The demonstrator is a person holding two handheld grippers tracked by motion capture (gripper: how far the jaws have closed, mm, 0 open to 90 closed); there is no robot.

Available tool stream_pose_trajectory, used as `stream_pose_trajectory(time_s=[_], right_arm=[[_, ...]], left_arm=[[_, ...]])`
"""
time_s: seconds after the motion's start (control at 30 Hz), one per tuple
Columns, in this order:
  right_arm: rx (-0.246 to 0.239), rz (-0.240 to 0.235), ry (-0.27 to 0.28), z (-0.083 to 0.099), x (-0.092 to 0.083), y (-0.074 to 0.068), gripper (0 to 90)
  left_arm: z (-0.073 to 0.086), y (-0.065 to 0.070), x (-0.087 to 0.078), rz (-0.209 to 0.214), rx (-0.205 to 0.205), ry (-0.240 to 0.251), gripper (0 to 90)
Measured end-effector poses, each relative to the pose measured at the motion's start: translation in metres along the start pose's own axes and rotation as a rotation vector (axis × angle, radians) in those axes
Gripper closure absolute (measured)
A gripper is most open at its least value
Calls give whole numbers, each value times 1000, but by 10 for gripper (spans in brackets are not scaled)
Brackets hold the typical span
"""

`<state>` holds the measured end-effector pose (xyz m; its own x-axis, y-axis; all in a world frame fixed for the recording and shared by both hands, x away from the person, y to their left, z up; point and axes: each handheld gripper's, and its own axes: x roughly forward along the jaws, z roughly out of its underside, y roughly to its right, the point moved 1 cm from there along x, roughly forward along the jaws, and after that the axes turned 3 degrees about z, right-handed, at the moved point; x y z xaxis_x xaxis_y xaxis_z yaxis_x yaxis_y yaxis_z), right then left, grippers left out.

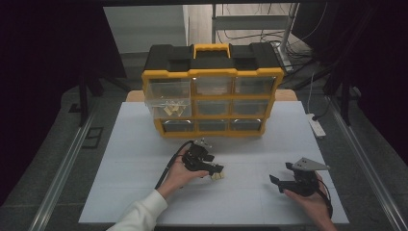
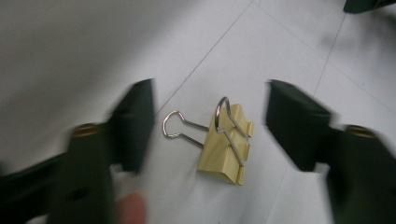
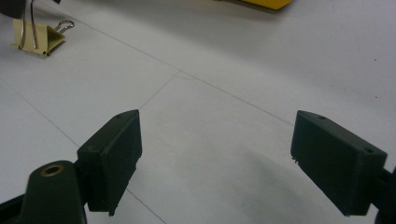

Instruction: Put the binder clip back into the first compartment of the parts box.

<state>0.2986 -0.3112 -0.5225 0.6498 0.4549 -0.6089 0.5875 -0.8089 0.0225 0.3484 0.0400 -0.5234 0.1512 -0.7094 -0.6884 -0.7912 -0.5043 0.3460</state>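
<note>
A pale yellow binder clip (image 2: 224, 149) with silver wire handles lies on the white table (image 1: 139, 144), near its middle. In the left gripper view it sits between the two black jaws with a gap on either side. My left gripper (image 1: 216, 171) (image 2: 212, 116) is open around the clip (image 1: 219, 176) and its pads do not touch it. My right gripper (image 1: 281, 172) (image 3: 215, 154) stands open over bare table at the right, nothing between its jaws. In the right gripper view the clip (image 3: 37, 37) lies far off at the upper left.
A yellow and black drawer organiser (image 1: 211, 101) stands at the far edge of the table. Its upper left clear drawer (image 1: 169, 103) sticks out and holds some pale yellow pieces. A white power strip (image 1: 317, 126) lies on the floor beyond the table's right edge.
</note>
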Motion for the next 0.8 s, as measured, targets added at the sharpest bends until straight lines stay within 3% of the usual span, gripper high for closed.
stream_pose_trajectory(time_s=[0.03,0.07,0.1,0.13,0.23,0.27,0.53,0.6,0.63,0.8], right_arm=[[0,0,1,0,0,0,166],[0,0,1,0,0,0,166],[-1,1,2,0,0,0,166],[0,1,1,0,0,0,166],[0,1,0,0,0,0,166],[0,2,0,0,0,0,166],[-1,2,0,0,0,0,166],[-2,0,1,0,0,0,166],[-2,-1,2,0,0,0,166],[-1,-5,4,0,0,0,166]], left_arm=[[1,1,1,14,2,-10,594],[1,1,1,14,2,-10,679],[1,2,0,22,6,-11,679],[0,2,0,41,7,-7,751],[0,3,-3,114,0,20,854],[0,4,-4,119,3,27,890],[-1,12,-11,110,39,56,893],[-2,15,-19,102,55,82,893],[-1,19,-28,98,61,120,893],[-1,25,-44,88,73,161,893]])
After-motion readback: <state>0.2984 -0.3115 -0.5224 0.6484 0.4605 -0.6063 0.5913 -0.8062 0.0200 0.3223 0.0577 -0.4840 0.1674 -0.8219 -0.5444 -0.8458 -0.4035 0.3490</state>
